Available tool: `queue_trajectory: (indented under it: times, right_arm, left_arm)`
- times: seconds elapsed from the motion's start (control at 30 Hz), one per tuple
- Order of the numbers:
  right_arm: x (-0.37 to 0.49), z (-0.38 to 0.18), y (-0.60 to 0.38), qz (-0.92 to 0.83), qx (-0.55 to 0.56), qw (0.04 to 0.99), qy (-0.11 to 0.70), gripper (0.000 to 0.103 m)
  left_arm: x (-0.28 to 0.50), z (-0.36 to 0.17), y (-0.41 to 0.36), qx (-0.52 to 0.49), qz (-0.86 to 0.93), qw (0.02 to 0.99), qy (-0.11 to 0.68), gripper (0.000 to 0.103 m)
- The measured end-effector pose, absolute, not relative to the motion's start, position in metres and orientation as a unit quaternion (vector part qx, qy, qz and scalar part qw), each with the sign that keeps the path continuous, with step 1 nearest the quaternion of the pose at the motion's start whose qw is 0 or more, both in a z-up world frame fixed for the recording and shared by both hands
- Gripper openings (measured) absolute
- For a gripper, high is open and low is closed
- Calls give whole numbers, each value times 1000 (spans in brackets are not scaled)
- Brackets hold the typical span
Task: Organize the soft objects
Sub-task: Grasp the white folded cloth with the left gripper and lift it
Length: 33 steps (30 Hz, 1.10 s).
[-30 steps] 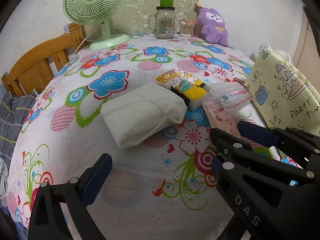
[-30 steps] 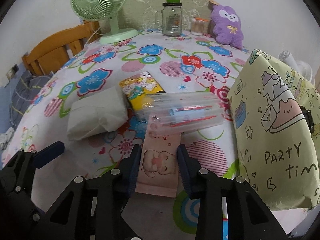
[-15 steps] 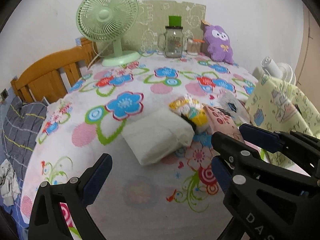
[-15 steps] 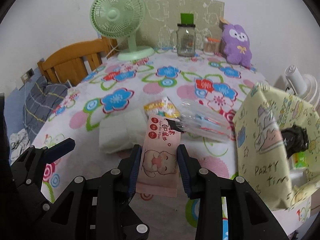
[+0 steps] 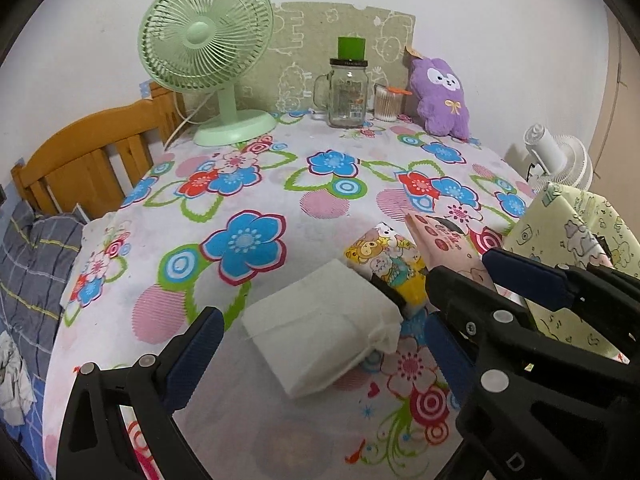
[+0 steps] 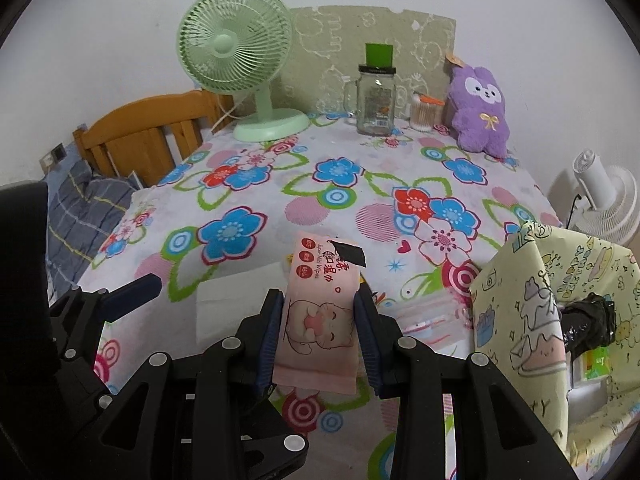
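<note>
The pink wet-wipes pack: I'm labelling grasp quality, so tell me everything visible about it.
The pink soft plastic wet-wipes pack is a flat rectangular pouch printed with a cartoon cat face, red round badges and red lettering, with a black flap sticker near its far end. The right hand-held gripper pinches it by its long sides, blue pads pressing both edges. It is lifted off the floral tablecloth, far end tilted upward, touching nothing else visible.

The right hand-held gripper (image 6: 319, 328) squeezes a pink pack of wipes (image 6: 320, 316) between its blue pads, up off the flowery table (image 6: 304, 184). A yellow party bag (image 6: 532, 320) stands just to the right.
</note>
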State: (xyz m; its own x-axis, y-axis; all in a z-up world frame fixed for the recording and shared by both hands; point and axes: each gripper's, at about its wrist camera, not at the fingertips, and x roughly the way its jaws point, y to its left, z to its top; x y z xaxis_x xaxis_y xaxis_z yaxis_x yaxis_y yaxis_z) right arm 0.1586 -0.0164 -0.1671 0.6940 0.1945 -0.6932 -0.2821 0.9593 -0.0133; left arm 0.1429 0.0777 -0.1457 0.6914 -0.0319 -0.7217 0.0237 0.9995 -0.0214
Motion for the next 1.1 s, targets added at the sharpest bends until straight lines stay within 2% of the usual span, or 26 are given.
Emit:
queue_trajectory:
  times: [0.6, 0.7, 0.87, 0.93, 1.1]
  right_arm:
    - [199, -196, -27, 106, -48, 907, 405, 39]
    - [200, -199, -26, 105, -52, 906, 406, 39]
    - [199, -199, -27, 104, -52, 907, 406, 39]
    - [197, -199, -26, 106, -53, 906, 406, 39]
    - [191, -199, -23, 112, -55, 906, 405, 39]
  left_arm:
    - [182, -178, 71, -5, -30, 901, 434, 101]
    - [183, -184, 71, -1, -26, 894, 447, 97]
    - [177, -184, 70, 21, -5, 896, 443, 83]
    - [175, -183, 71, 20, -1, 897, 441, 66]
    - [168, -180, 75, 21, 17, 900, 435, 39]
